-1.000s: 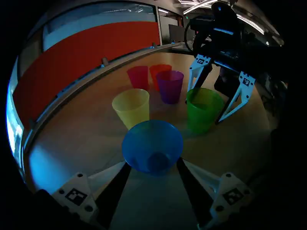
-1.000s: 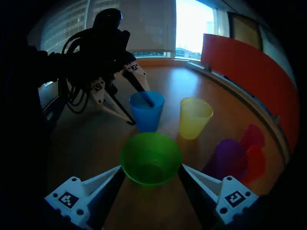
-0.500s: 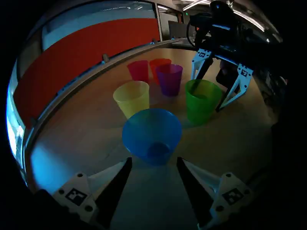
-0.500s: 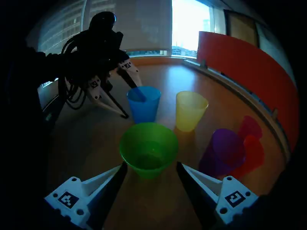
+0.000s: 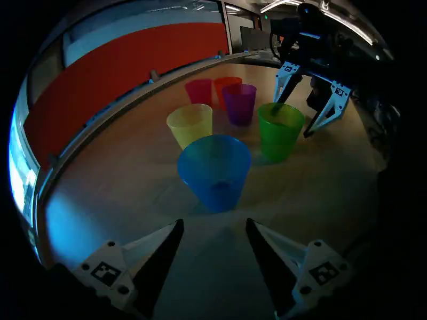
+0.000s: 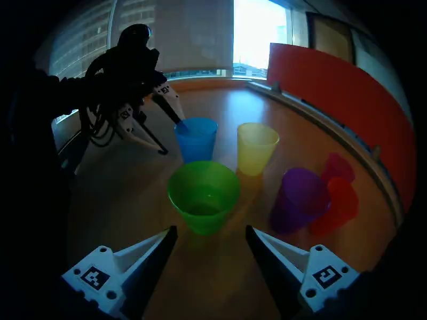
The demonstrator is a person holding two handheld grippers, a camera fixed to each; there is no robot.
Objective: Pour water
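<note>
A blue cup (image 5: pixel 213 170) stands upright on the wooden table just beyond my left gripper (image 5: pixel 213 221), which is open and apart from it. In the right gripper view a green cup (image 6: pixel 204 194), with what looks like a little liquid at its bottom, stands just ahead of my open right gripper (image 6: pixel 211 228), untouched. The two cups stand side by side: the green cup (image 5: pixel 278 130) is right of the blue one in the left gripper view. Behind the blue cup (image 6: pixel 196 138), the left gripper (image 6: pixel 171 138) faces me across the table.
A yellow cup (image 5: pixel 189 124), a purple cup (image 5: pixel 239 102), an orange cup (image 5: pixel 226 88) and a pink cup (image 5: pixel 199 90) cluster behind. An orange-red wall panel (image 5: pixel 117 69) and a rail run along the table's far edge. A dark sleeve (image 6: pixel 58 101) holds the left gripper.
Both grippers have drawn back from their cups. The blue and green cups sat between the fingers a second ago and now stand free ahead of the fingertips.
</note>
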